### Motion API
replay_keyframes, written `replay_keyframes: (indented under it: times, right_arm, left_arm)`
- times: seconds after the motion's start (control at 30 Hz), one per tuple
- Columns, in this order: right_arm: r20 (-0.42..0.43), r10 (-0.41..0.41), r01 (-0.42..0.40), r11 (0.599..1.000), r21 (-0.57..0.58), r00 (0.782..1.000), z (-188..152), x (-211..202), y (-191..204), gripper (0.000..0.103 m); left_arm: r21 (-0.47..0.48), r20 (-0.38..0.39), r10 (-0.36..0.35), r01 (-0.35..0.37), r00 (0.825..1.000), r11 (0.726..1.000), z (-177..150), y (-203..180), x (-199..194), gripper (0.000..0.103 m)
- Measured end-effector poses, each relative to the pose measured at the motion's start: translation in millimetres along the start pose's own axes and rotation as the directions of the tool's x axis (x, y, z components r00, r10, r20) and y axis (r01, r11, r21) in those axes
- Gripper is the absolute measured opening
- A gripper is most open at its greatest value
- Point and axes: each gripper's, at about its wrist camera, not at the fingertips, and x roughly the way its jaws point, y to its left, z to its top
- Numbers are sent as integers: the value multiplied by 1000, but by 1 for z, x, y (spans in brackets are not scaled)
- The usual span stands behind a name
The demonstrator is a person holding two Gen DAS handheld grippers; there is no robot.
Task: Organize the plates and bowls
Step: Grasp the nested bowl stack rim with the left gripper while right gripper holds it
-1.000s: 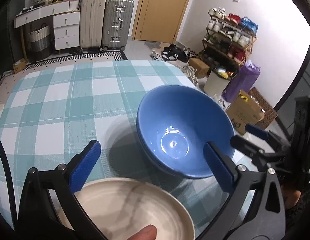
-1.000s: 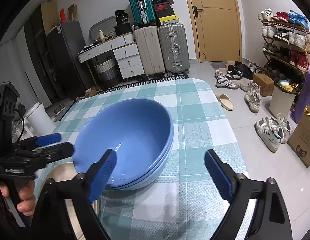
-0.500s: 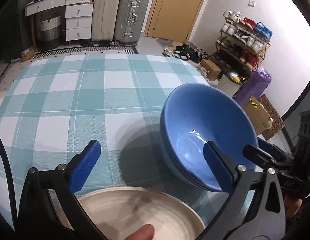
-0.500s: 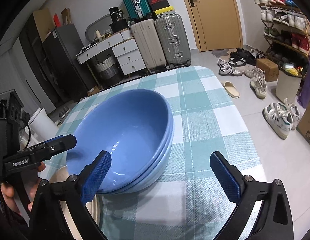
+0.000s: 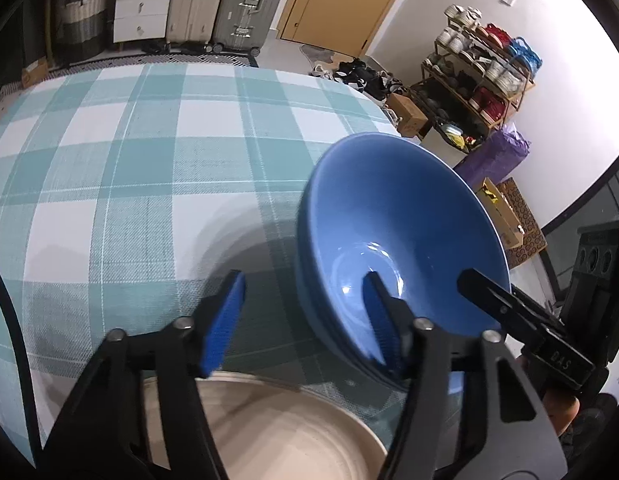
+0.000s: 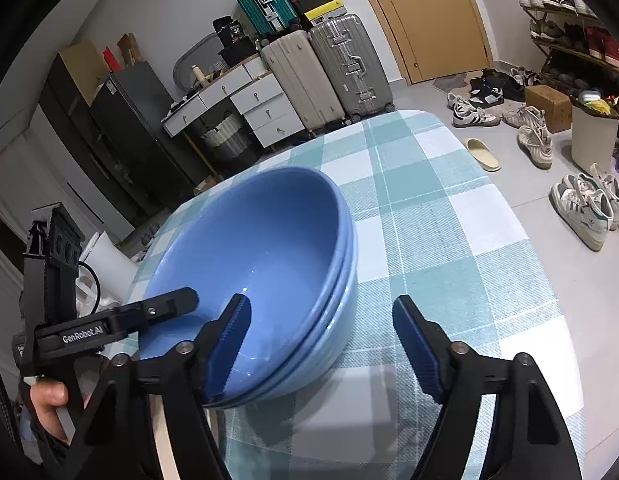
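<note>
A stack of blue bowls (image 5: pixel 393 232) stands on the checked tablecloth; it also shows in the right wrist view (image 6: pixel 265 256). A cream plate (image 5: pixel 277 432) lies just below my left gripper. My left gripper (image 5: pixel 305 320) is open, its jaws partly narrowed, with the right finger over the bowls' near rim and the left finger outside it. My right gripper (image 6: pixel 321 340) is open, its left finger inside the bowls' rim and its right finger outside over the cloth. Neither holds anything. Each gripper shows in the other's view, at the bowls' opposite sides.
The round table (image 5: pixel 109 152) has its right edge close behind the bowls. Beyond it are suitcases (image 6: pixel 333 64), a white drawer unit (image 6: pixel 245 100), a shoe rack (image 5: pixel 481 68), loose shoes (image 6: pixel 585 204) and boxes on the floor.
Both grippers have narrowed their jaws and moved in on the bowl stack; each now has one finger over the rim. The bowls and plate have not moved.
</note>
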Motion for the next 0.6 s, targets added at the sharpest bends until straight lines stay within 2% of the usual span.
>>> replay_keyframes:
  times: [0.1, 0.13, 0.17, 0.27, 0.6]
  right_arm:
    - [3, 4, -4, 1000, -11, 1000, 0, 1, 4, 60]
    - [5, 2, -2, 1000, -14, 1000, 0, 0, 5, 53]
    - [9, -5, 5, 1000, -18, 1000, -1, -1, 7, 51]
    - [18, -19, 19, 999, -28, 1000, -2, -3, 9, 49]
    - [36, -30, 32, 999, -41, 999, -4, -12, 12, 48]
  left_arm:
    - [21, -1, -10, 10, 1000, 1000, 1, -9, 1, 34]
    - [27, 0, -15, 15, 1000, 1000, 0, -11, 1, 31]
    - [36, 3, -4, 4, 1000, 999, 0, -14, 0, 31]
    - [64, 14, 24, -25, 1000, 998, -1, -20, -2, 30]
    - [83, 30, 40, -43, 999, 996, -6, -26, -16, 30]
